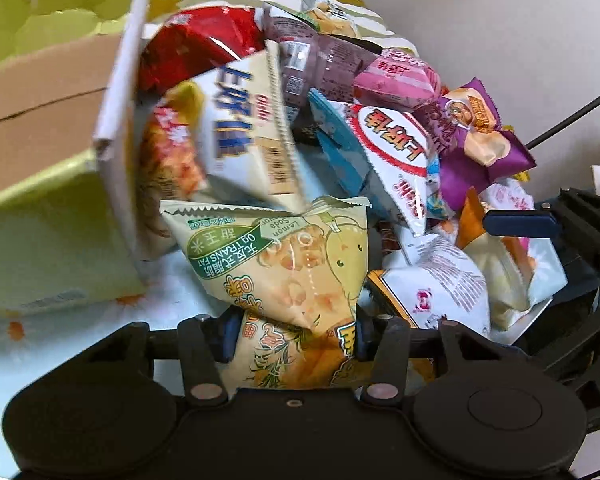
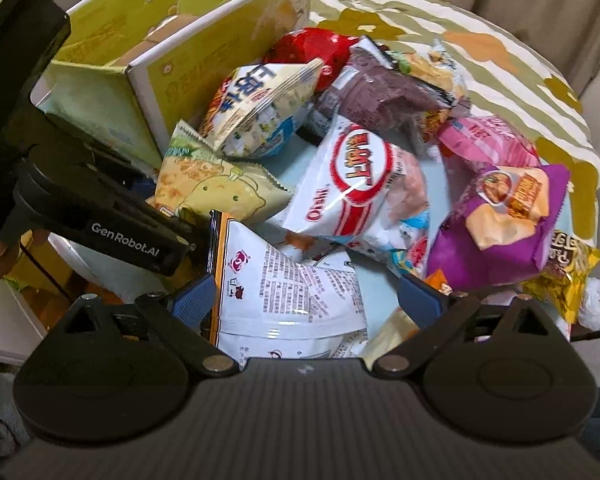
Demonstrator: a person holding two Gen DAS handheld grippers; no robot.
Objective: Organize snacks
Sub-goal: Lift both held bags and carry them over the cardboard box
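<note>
A heap of snack bags lies on the pale blue table [image 1: 80, 344]. My left gripper [image 1: 296, 336] is shut on a yellow-orange snack bag [image 1: 292, 364], its blue pads pressing both sides. A pale lemon-soda bag [image 1: 276, 264] rests just beyond it, with one corner over the held bag. My right gripper [image 2: 306, 296] stands open with a white bag printed with small text [image 2: 292, 300] between its fingers; the right pad is clear of that bag. Further off lie a white-and-red bag [image 2: 360, 184] and a purple bag [image 2: 496, 224].
An open yellow-green cardboard box [image 1: 52, 208] stands to the left of the heap, also seen as the box [image 2: 220, 60] at the back left. The left gripper's black body [image 2: 124, 236] reaches in from the left. A patterned cloth [image 2: 480, 52] covers the far side.
</note>
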